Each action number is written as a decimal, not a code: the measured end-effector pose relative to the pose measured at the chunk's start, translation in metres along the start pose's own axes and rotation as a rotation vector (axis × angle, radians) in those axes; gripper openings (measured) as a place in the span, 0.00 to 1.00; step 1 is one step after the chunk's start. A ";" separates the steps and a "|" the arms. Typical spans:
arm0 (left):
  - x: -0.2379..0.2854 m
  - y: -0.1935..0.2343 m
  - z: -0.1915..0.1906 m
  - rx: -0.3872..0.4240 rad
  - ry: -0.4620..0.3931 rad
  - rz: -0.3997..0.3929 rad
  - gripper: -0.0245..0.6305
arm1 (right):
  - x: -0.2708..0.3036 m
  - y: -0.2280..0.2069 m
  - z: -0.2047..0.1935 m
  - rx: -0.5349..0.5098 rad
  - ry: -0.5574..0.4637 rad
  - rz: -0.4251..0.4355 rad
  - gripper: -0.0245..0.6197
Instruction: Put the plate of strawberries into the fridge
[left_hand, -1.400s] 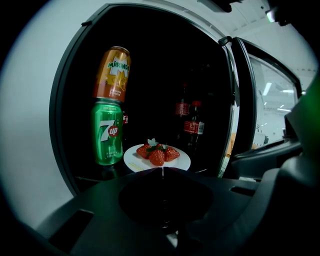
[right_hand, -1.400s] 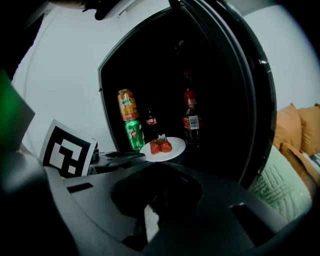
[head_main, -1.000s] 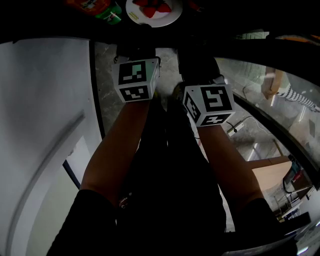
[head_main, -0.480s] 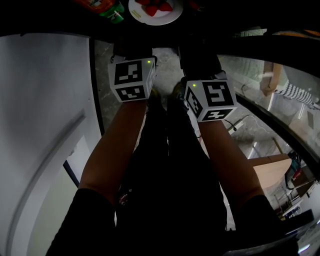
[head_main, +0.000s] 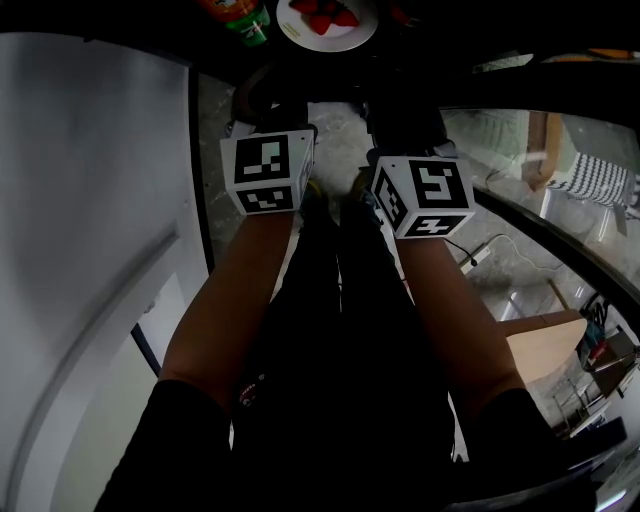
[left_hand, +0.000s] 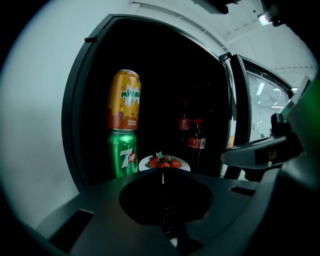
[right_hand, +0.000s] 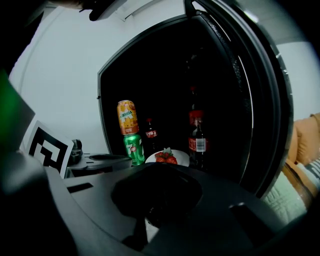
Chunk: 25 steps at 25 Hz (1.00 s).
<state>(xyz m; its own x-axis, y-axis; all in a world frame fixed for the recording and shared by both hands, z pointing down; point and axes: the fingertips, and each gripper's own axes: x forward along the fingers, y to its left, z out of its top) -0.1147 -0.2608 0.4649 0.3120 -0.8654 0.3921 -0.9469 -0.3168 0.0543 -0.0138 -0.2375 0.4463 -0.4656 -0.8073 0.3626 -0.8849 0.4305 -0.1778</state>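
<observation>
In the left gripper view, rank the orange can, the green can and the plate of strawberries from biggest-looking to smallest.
1. orange can
2. green can, though the left gripper hides its base, so these two may really match
3. plate of strawberries, front edge hidden too

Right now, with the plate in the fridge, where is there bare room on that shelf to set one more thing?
Crowded low down: the plate sits between the 7up can, Mirinda can stacked on it, and the cola bottles. The open gap is above the plate, between stack and bottles. Right of the bottles is too dark to tell.
</observation>
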 end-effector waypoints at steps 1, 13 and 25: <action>-0.003 -0.001 0.001 0.004 -0.004 -0.004 0.05 | -0.001 0.002 0.001 0.001 -0.004 -0.002 0.05; -0.025 0.004 0.017 0.046 -0.044 -0.009 0.05 | -0.010 0.013 0.004 0.005 -0.019 -0.007 0.05; -0.041 0.002 0.021 0.057 -0.057 -0.019 0.05 | -0.017 0.019 0.013 -0.022 -0.043 -0.005 0.05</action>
<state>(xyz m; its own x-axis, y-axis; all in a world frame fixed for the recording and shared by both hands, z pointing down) -0.1275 -0.2344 0.4294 0.3349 -0.8794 0.3384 -0.9355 -0.3531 0.0082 -0.0230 -0.2202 0.4250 -0.4618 -0.8259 0.3235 -0.8869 0.4350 -0.1555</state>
